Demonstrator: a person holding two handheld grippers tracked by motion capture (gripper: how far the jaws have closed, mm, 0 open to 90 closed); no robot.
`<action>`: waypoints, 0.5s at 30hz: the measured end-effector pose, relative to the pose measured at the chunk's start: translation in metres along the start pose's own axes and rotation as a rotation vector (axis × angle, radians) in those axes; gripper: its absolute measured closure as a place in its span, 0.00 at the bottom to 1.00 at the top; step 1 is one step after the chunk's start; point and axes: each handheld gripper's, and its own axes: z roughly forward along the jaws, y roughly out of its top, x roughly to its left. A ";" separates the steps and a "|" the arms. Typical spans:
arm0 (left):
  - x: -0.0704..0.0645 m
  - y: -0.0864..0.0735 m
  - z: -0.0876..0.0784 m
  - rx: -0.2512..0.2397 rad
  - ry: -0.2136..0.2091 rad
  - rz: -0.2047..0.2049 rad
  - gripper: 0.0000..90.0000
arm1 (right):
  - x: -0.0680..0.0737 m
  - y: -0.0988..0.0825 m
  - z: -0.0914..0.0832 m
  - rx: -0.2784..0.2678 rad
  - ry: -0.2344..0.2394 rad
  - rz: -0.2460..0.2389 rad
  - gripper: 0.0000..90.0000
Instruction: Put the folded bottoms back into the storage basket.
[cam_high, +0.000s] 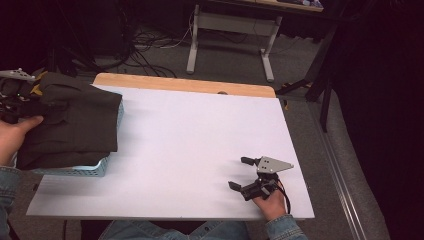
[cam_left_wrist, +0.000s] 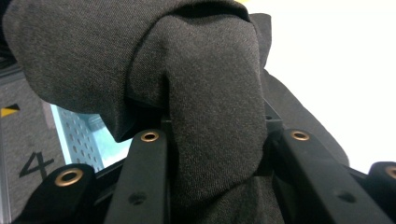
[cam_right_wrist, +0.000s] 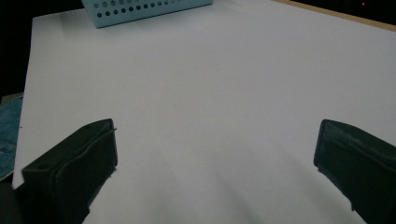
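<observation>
So the left tool (cam_left_wrist: 215, 140) has its jaws clamped on a thick fold of the dark grey cloth (cam_left_wrist: 205, 93), which bunches between them and droops over the top in the left gripper view. In the high view that cloth (cam_high: 70, 122) is a folded pile at the left edge of the frame, sitting in a light blue perforated basket (cam_high: 75, 171) on the white counter (cam_high: 200, 140). The person's left hand (cam_high: 15, 135) is right at the pile's lower left. If the step is lifting the garment out, I'd go slow and straight up, because the grab looks like a bunched fold, not an edge, and the lower layers may drag along or snag the basket rim. Watch that the basket doesn't tip or slide with it. The right tool (cam_high: 247, 174) sits at the lower right of the high view, well apart from the pile, jaws spread wide and holding nothing. I'd bring it over to pin the basket, or to catch a hanging corner once the cloth clears the rim.
</observation>
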 end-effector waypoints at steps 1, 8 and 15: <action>0.002 -0.001 0.002 0.001 -0.002 -0.001 0.74 | 0.000 0.000 0.000 0.000 0.000 0.000 0.00; 0.011 -0.003 0.011 0.008 0.008 -0.026 0.73 | 0.000 0.000 0.000 0.003 0.001 -0.001 0.00; 0.021 -0.004 0.026 0.018 0.021 -0.028 0.71 | 0.000 0.000 0.001 0.006 0.002 -0.001 0.00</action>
